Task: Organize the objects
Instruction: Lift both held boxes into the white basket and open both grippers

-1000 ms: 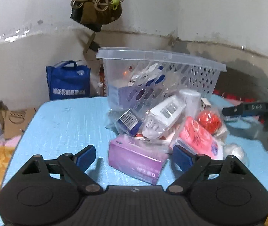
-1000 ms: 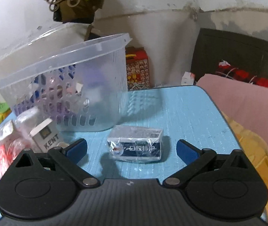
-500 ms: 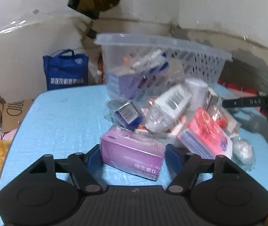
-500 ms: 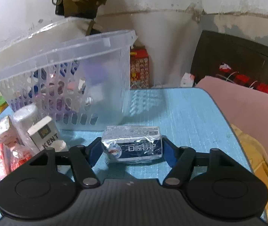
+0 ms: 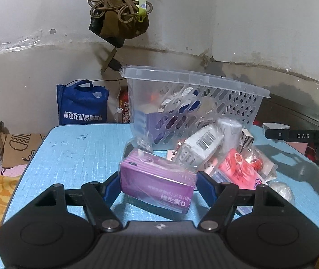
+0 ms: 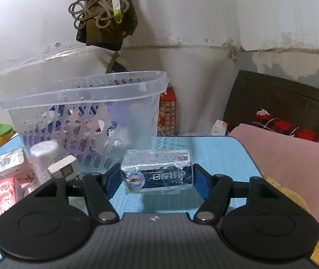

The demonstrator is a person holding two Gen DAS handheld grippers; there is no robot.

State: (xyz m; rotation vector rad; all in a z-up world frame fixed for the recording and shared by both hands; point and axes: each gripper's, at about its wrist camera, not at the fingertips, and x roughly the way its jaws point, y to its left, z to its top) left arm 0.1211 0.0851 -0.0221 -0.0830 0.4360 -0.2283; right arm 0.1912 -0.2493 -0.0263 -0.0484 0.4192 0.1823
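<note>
The left gripper point(image 5: 157, 185) squeezes one purple box point(image 5: 157, 182) just above the blue table point(image 5: 74, 154). The right gripper point(image 6: 156, 177) squeezes one blue-and-white pack point(image 6: 157, 171). Behind both stands one clear basket point(image 6: 87, 94) with a few things inside. A pile of packets point(image 5: 222, 157) leans against it.

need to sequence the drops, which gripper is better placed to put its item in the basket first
Right, probably. The right gripper holds the blue pack just beside the basket; the left gripper's purple box sits behind the pile.
</note>
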